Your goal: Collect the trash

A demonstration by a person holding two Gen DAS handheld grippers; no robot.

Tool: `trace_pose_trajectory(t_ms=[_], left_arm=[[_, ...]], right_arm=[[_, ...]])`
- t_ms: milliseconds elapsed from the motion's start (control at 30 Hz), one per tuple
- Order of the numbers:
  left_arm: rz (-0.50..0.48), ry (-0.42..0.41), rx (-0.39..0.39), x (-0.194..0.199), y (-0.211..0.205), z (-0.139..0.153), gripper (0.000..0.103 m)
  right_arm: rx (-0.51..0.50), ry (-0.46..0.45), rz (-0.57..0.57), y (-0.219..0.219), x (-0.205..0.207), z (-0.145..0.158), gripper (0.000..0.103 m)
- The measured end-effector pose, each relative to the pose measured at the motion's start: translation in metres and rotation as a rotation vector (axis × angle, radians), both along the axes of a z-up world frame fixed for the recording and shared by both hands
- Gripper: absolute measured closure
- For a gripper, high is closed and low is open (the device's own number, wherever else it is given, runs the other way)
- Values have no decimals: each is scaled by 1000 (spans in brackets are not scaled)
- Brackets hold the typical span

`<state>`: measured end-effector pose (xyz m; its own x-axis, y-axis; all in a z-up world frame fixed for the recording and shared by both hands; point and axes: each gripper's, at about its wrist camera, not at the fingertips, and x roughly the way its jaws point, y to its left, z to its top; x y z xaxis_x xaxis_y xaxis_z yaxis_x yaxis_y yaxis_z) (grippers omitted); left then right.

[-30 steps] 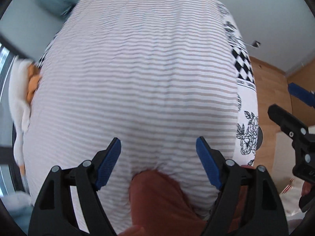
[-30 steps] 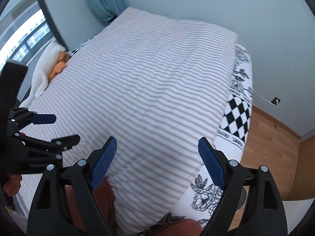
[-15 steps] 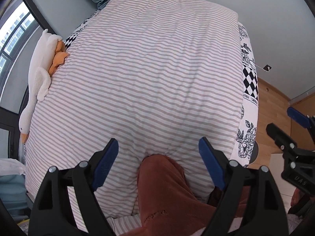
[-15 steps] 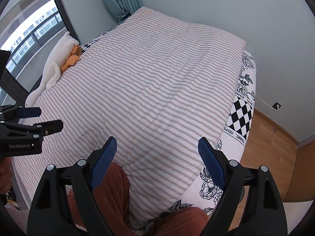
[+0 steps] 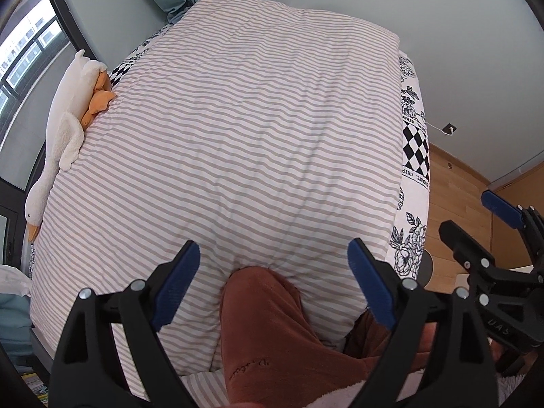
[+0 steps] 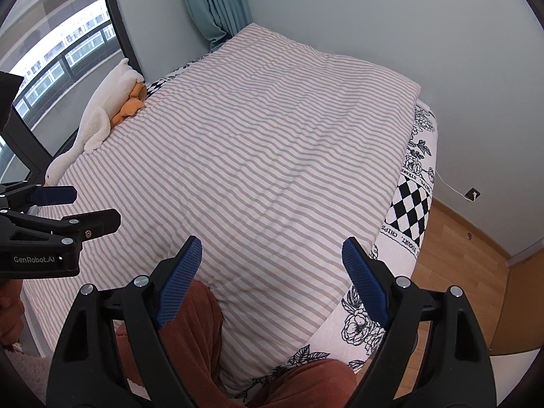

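Note:
No trash shows in either view. My left gripper (image 5: 273, 265) is open and empty, held above the near end of a bed with a striped duvet (image 5: 238, 119). My right gripper (image 6: 272, 265) is open and empty too, over the same near end of the striped duvet (image 6: 265, 142). The right gripper also shows at the right edge of the left wrist view (image 5: 476, 221). The left gripper also shows at the left edge of the right wrist view (image 6: 85, 207). The person's knee in rust-brown trousers (image 5: 268, 323) presses against the bed below the grippers.
A white goose plush (image 5: 64, 129) with an orange toy lies along the bed's left edge by the window (image 6: 51, 54). A black-and-white patterned sheet (image 6: 408, 204) hangs on the right side. Wooden floor (image 6: 459, 255) lies to the right, with a wall socket and cable (image 6: 472, 194).
Both views have pulled back and tilted up, so more of the bed, the goose plush, the window and the curtain show. Both grippers stay open.

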<state>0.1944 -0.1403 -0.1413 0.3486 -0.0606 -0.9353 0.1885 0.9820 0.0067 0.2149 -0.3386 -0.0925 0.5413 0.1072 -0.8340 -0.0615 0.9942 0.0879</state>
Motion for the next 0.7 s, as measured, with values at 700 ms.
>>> trace_pose_trajectory(t_ms=[700], left_arm=[[32, -17, -5, 3, 10, 8, 14]], right_arm=[[-25, -25, 33, 7, 3, 5, 22]])
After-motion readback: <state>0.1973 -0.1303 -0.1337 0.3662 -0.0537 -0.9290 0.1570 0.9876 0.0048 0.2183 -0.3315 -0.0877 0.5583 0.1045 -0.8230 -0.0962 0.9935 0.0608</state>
